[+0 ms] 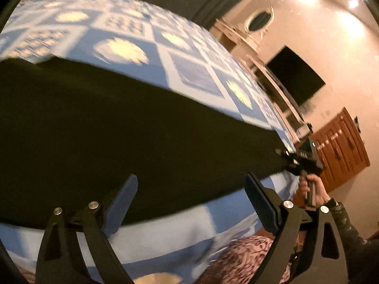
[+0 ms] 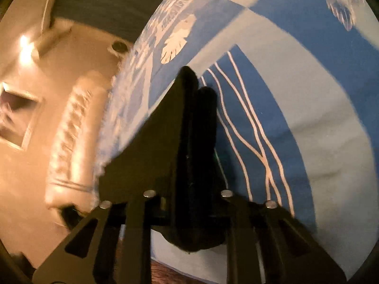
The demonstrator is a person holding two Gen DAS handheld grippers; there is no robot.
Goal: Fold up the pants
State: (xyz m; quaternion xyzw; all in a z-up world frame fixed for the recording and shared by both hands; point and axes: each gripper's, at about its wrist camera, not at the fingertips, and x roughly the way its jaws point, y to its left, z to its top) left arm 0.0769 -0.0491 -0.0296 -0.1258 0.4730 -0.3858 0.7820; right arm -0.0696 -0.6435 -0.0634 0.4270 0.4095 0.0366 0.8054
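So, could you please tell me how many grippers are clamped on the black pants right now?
1. The right gripper is shut on one end of the black pants, seen far right in the left view. The left gripper is open above them.

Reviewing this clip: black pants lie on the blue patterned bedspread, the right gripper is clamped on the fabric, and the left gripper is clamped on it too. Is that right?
Not quite. The left gripper is open: the left wrist view shows its jaws spread wide above the black pants, gripping nothing. The rest stands: the right gripper is shut on the fabric, and the pants lie on the blue bedspread.
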